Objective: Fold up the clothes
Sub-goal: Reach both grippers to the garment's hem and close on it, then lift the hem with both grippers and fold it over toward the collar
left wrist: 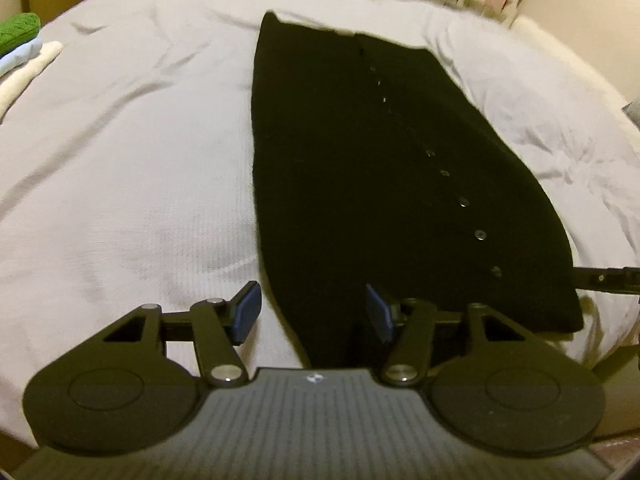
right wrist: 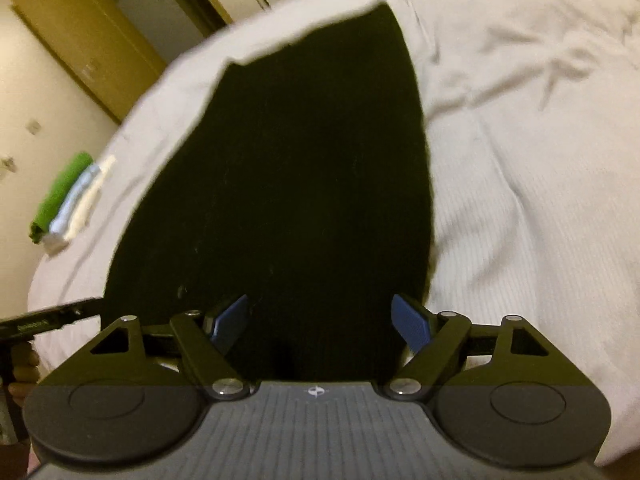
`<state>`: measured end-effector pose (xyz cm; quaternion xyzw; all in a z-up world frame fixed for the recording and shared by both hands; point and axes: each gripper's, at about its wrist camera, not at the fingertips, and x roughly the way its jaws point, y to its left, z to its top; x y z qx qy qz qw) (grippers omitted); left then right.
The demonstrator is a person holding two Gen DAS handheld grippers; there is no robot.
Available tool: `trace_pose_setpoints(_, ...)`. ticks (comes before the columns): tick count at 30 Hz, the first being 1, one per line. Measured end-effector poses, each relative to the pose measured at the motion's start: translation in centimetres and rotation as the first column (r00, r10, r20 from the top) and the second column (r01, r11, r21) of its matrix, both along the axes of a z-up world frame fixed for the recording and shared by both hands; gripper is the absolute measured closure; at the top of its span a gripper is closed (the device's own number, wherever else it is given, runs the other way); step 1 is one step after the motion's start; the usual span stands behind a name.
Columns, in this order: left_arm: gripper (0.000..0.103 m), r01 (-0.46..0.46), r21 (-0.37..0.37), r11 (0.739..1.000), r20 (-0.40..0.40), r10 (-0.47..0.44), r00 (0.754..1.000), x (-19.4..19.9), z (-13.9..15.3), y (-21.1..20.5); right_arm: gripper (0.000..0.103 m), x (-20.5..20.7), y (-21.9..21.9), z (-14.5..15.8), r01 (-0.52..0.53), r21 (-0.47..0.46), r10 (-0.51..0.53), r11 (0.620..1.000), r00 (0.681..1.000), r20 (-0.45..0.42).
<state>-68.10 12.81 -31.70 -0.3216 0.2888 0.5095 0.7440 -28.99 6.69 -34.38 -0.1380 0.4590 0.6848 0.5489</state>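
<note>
Two tools hang over the near end of one long black knitted garment [left wrist: 360,168] with a row of small dark buttons [left wrist: 464,201], which lies flat on a white ribbed bed cover [left wrist: 120,160]. The garment is a narrow strip; whether its sides are already folded inward cannot be told, since no sleeves show. Its long axis runs straight away from both tools, near hem closest to them, far end up the bed.

The left tool [left wrist: 312,312] stands wide open with nothing between its blue pads; its left pad is over bare cover and its right pad over the cloth, so it straddles the garment's left near corner. The right tool [right wrist: 320,322] is likewise wide open and holds nothing; its gap sits over the near hem, the right pad close to the garment's right edge. Each tool is about equally near its own corner.

A stack of folded green, pale blue and white cloths [right wrist: 68,200] sits well apart at the bed's left edge.

Judgement: any lengthwise fold would turn on carrying the near hem away along that axis.
</note>
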Motion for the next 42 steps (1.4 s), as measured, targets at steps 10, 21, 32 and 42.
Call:
trace_pose_setpoints(10, 0.056, -0.050, 0.151, 0.987, -0.006, 0.051, 0.999, -0.5, 0.6, -10.1, 0.014, -2.4, -8.5, 1.2, -0.003, 0.210, -0.023, 0.978, 0.992, 0.123)
trace_pose_setpoints(21, 0.057, 0.105, 0.346, 0.932, -0.214, -0.030, 0.976, 2.5, 2.2, -16.2, 0.014, -5.4, -16.2, 3.7, -0.063, 0.355, -0.042, 0.933, 0.959, 0.279)
trace_pose_setpoints(32, 0.057, 0.350, 0.353, 0.867, -0.511, -0.134, 0.849, 3.4, -2.5, -12.6, 0.014, -6.5, -12.3, -0.2, -0.171, 0.267, 0.010, 0.948, 0.859, 0.512)
trace_pose_setpoints(42, 0.053, 0.718, 0.301, 0.628, -0.833, -0.193, 0.518, 4.5, -8.0, -12.3, 0.022, -10.4, -11.0, -6.2, -0.462, 0.092, 0.140, 0.882, 0.445, 0.885)
